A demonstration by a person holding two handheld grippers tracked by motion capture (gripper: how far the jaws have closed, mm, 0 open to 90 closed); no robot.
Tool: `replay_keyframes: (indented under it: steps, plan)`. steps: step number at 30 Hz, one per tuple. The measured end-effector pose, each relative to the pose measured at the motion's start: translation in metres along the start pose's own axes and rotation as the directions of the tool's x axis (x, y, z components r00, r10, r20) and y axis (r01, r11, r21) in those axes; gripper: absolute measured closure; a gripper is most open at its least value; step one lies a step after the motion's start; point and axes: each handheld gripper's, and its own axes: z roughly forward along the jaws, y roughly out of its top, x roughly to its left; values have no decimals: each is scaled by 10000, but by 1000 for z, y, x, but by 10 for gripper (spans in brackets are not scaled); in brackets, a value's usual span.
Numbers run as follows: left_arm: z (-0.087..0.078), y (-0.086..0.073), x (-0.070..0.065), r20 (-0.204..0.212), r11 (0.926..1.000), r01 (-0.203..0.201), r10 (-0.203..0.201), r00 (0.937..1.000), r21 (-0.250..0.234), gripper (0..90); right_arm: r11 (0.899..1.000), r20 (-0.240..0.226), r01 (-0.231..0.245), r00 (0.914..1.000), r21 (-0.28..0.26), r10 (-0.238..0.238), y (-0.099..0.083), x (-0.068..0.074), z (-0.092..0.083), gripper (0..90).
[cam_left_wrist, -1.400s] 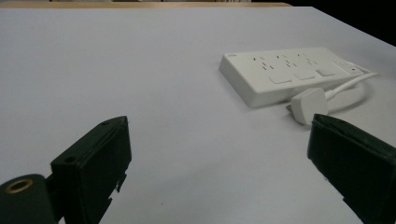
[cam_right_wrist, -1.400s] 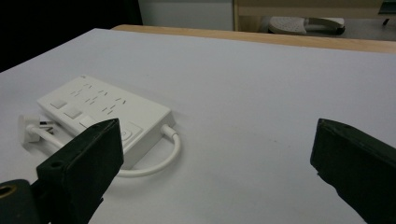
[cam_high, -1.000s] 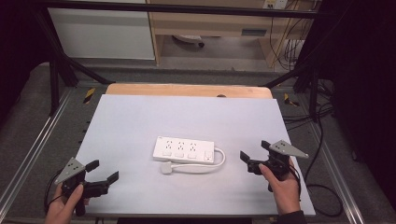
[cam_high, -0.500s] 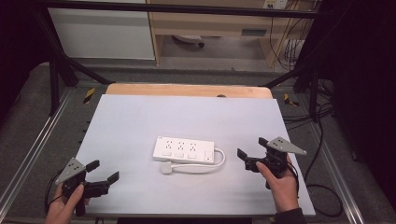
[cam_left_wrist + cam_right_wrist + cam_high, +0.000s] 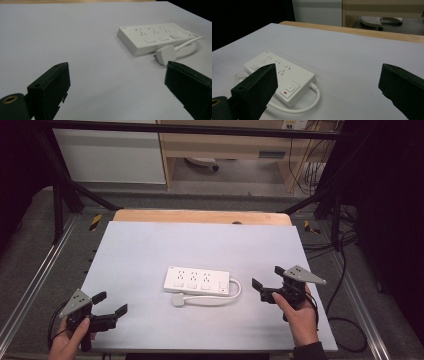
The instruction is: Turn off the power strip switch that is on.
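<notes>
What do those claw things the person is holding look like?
Each one is black, with two blocky, flat-faced jaws. The left gripper and right gripper each carry a grey three-cornered plate on top, and a thin dark cable trails from each one. A dark sleeve covers the right wrist.

Pale grey table (image 5: 150, 250), white power strip (image 5: 197, 280) with looped cord and plug (image 5: 179, 300) near its middle.

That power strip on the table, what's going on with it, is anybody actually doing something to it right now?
Nobody is touching it. A white power strip lies mid-table with its cable looped beside it and the plug resting in front. A person holds the left gripper near the front left corner and the right gripper just right of the strip. Both are open and empty.
</notes>
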Motion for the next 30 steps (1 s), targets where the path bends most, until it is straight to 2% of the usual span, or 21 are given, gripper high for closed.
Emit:
replay_keyframes:
  steps: [10, 14, 26, 30]
  plan:
    - [0, 0, 0, -2, 10000, -9, 9, 10000, -17, 62, 10000, -118, 20, 9999, -55, -21, 4, 5, 3, 29]
    - [0, 0, 0, 7, 10000, -18, 18, 10000, -14, 62, 10000, -242, 40, 9997, -53, -41, 7, 8, 5, 58]
    - [0, 0, 0, 14, 10000, -50, 50, 10000, -3, 62, 9994, -506, 271, 9983, -214, -281, 15, 22, 16, 212]
    - [0, 0, 0, 18, 10000, -50, 50, 10000, -6, 62, 9989, -595, 395, 9974, -255, -410, 17, 30, 23, 301]
